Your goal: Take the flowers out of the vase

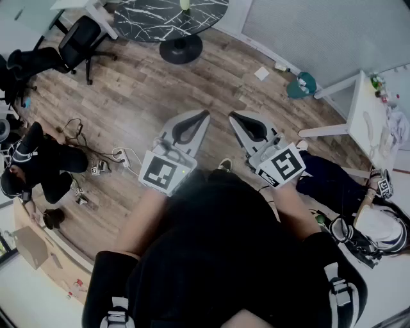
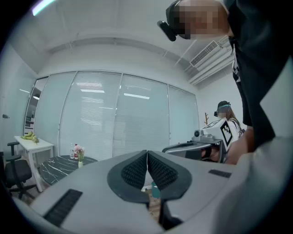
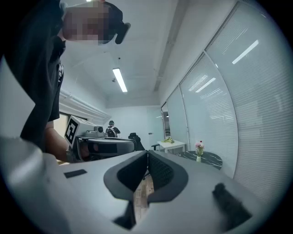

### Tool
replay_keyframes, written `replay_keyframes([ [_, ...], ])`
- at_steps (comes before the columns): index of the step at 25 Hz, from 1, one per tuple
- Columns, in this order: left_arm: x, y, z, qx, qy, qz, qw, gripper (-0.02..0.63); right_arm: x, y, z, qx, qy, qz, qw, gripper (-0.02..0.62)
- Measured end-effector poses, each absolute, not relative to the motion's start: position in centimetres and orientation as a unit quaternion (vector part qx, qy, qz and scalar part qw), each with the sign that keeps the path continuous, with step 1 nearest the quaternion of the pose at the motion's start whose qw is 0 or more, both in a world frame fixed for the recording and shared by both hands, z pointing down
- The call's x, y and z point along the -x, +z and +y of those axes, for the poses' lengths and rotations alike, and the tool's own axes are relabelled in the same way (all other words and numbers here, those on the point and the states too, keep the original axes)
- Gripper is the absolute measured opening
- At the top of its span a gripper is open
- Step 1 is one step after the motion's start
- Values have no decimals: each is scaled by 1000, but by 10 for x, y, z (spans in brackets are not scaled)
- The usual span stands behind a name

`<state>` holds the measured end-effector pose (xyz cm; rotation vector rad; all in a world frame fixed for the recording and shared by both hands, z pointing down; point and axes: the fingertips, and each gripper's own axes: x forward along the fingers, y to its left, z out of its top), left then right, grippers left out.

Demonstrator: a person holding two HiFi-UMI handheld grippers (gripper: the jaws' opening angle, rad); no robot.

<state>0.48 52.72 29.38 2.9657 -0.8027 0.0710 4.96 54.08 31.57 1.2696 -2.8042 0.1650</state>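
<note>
Grippers, grey left gripper (image 1: 204, 116) and right gripper (image 1: 234, 118), were clenched empty, well apart from pink flowers (image 2: 78, 148) in a pale vase (image 2: 80, 164).

Head view looks steeply down; both gripper views face level, sharing the far table (image 2: 59, 167).

- The dark marbled table (image 1: 147, 19) is running off the head view's top edge, leaving only the foot of the vase (image 1: 184, 5) showing there.
- In the left gripper view the flowers (image 2: 78, 151) are standing too far off for counting stems.
- The white table (image 1: 359, 122) is getting cropped at the head view's right edge.
</note>
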Motion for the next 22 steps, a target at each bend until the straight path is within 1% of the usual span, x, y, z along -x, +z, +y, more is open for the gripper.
replay_keyframes([
  [6, 0, 292, 538, -961, 21, -273, 35, 14, -47, 311, 551, -408, 47, -911, 33, 20],
  [11, 0, 288, 545, -956, 17, -292, 31, 14, -55, 306, 553, -407, 46, -912, 23, 20],
  [18, -6, 285, 561, -949, 21, -313, 27, 14, -66, 305, 570, -390, 41, -920, 31, 20],
  [22, -11, 279, 568, -945, 6, -326, 29, 14, -72, 301, 578, -381, 32, -923, 29, 20],
])
